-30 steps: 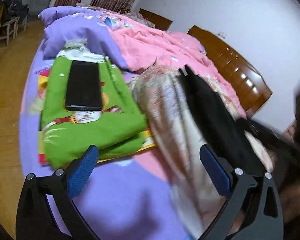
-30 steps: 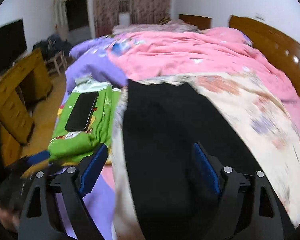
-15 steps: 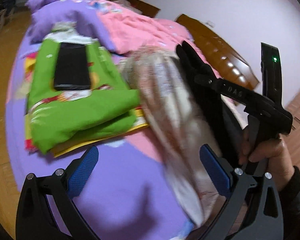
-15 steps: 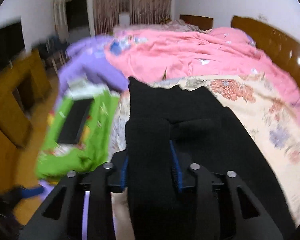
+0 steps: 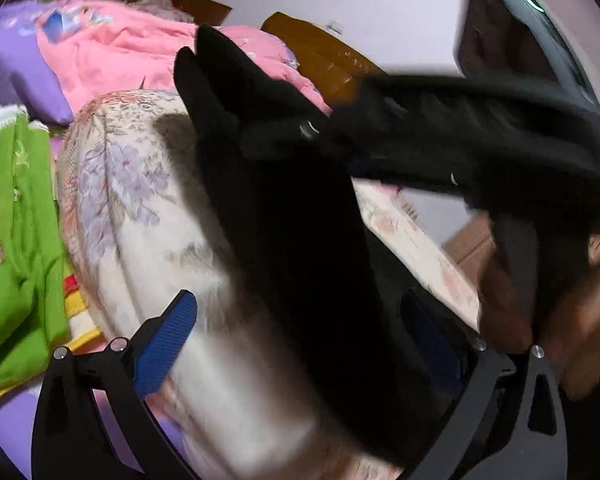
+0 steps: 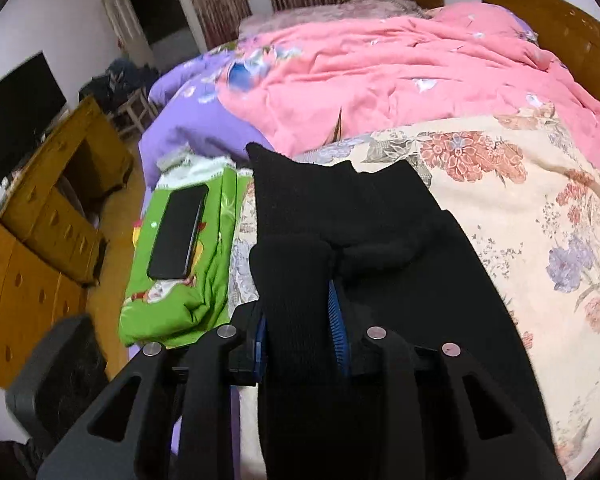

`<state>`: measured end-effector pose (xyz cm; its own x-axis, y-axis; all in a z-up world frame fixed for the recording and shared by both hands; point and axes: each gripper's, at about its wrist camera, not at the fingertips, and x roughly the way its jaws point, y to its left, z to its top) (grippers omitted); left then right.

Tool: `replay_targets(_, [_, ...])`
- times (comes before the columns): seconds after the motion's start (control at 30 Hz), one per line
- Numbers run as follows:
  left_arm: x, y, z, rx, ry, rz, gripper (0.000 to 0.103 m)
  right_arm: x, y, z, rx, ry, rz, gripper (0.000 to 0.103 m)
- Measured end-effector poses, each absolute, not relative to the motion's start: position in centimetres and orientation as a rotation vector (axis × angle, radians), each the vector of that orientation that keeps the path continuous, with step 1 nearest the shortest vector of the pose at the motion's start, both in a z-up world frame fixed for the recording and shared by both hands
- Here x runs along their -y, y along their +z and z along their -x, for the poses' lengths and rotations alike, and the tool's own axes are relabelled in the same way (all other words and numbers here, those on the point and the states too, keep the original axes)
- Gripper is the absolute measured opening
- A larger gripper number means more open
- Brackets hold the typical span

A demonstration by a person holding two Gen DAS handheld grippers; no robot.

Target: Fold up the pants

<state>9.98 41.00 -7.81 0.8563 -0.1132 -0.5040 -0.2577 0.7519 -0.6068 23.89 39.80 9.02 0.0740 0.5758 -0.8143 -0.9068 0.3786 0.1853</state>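
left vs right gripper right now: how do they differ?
Right gripper is clamped on a bunched fold of the black pants, having just closed; left gripper stands wide open, pads off the cloth. The right lifts the fabric; the left only has pants between its fingers. Both have blue pads and black frames.

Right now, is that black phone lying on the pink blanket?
No, the black phone lies on the folded green cloth, beside the black pants and well clear of the pink blanket.
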Motion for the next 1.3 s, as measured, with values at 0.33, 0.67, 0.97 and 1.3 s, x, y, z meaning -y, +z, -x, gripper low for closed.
replay_targets(0.33, [-46.1, -8.1, -12.8, -0.476, -0.081, 0.84, 0.101, -40.4, 8.5, -24.7, -1.042, 1.181, 0.375, 0.034])
replay_targets(0.67, [-49.3, -9.7, -14.2, -0.361, -0.095, 1.093, 0.095, -36.9, 13.4, -25.4, -0.908, 1.163, 0.188, 0.065])
replay_targets(0.97, [-47.4, -8.1, -12.5, -0.327, 0.053, 0.925, 0.029, -37.8, 15.1, -25.3, -0.933, 1.153, 0.252, 0.084])
replay_targets(1.3, [-43.7, -5.5, -12.5, -0.217, 0.103, 0.862, 0.027, -41.7, 15.2, -23.2, -0.926, 1.024, 0.553, 0.089])
